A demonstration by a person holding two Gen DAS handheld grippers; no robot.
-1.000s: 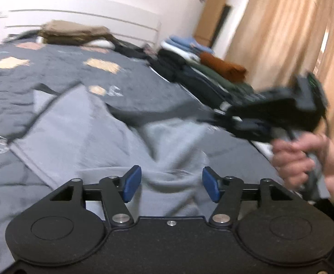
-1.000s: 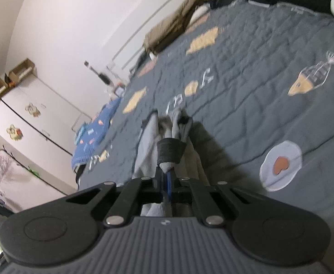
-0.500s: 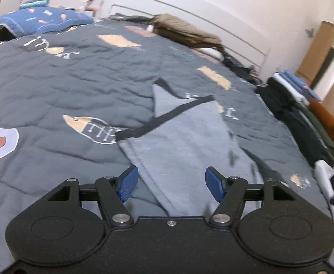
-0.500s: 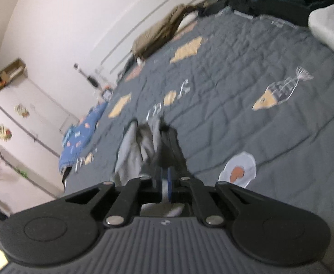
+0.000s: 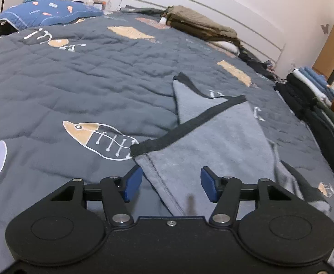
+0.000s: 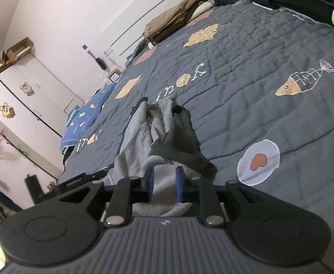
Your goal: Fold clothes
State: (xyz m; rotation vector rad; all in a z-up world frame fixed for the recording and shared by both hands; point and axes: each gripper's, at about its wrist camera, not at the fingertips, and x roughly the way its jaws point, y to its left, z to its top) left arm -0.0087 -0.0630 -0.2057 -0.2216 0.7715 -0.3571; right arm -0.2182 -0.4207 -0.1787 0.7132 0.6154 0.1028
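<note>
A grey garment [image 5: 219, 137] with a black trim band [image 5: 189, 125] lies on the dark quilt, spread flat in the left wrist view and bunched into folds [image 6: 141, 137] in the right wrist view. My left gripper [image 5: 170, 178] hangs low over its near stitched edge. Its jaws are closing, with that edge between the blue pads [image 5: 132, 182] but untouched. My right gripper [image 6: 164, 175] is at the garment's other end. Its jaws are opening, and grey cloth still sits loosely between its pads [image 6: 179, 180].
The grey quilt [image 5: 75, 86] with fish prints covers the whole bed. A stack of folded clothes [image 5: 315, 105] lines the right edge, and a khaki pile [image 5: 196, 25] lies by the headboard. A blue pillow [image 5: 48, 11] sits far left. White wardrobes [image 6: 30, 105] stand beyond the bed.
The left gripper swung left and down onto the garment's near edge, its pads narrowing a little. The right gripper's pads parted from their pinch on the grey cloth, which now slumps on the quilt.
</note>
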